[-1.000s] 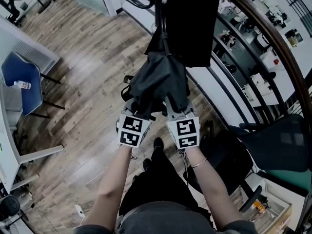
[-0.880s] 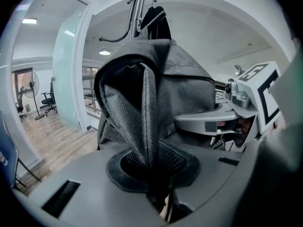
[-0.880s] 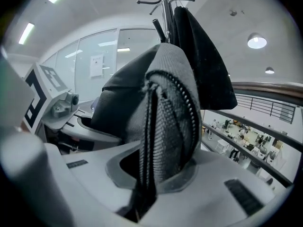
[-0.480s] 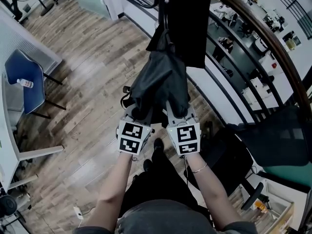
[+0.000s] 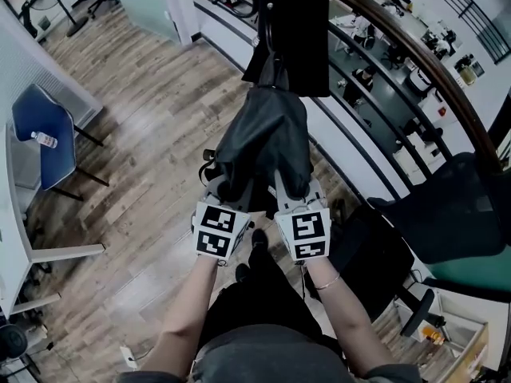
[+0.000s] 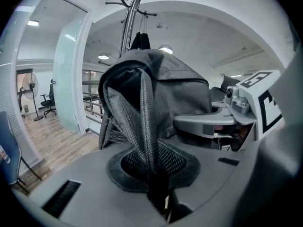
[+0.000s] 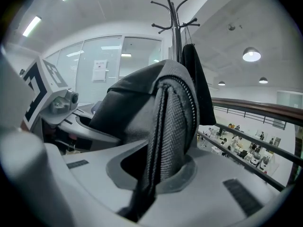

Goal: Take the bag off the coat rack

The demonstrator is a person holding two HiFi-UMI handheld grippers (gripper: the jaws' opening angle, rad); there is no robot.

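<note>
Bag: A dark bag (image 5: 263, 142) is bunched up against the pole of the coat rack (image 5: 267, 22), just under a black garment (image 5: 307, 46) hanging there. Whether its loop sits on a hook cannot be told.
Left gripper: The left gripper (image 5: 225, 200) is clamped on a mesh fold at the bag's lower end. Its jaws have just been closing with the fabric between them.
Right gripper: The right gripper (image 5: 294, 198), just beside it, is closed on a zip-edged fold of the same bag.
Head view alone: Two bare forearms reach out side by side, with the floor far beneath them.
Gripper views alone: The rack's branching top stands against the ceiling. A glass partition (image 6: 66, 79) shows from the left gripper view, a lit ceiling lamp (image 7: 251, 55) from the right.
Surface: A white surface (image 5: 16, 230) runs along the far left, beside a blue chair (image 5: 36, 158) with a bottle (image 5: 44, 140) on its seat.
Room: The floor (image 5: 144, 158) is wood plank. A curved railing (image 5: 415, 62) on the right overlooks desks on a lower level, and a black office chair (image 5: 455, 214) stands near it.
</note>
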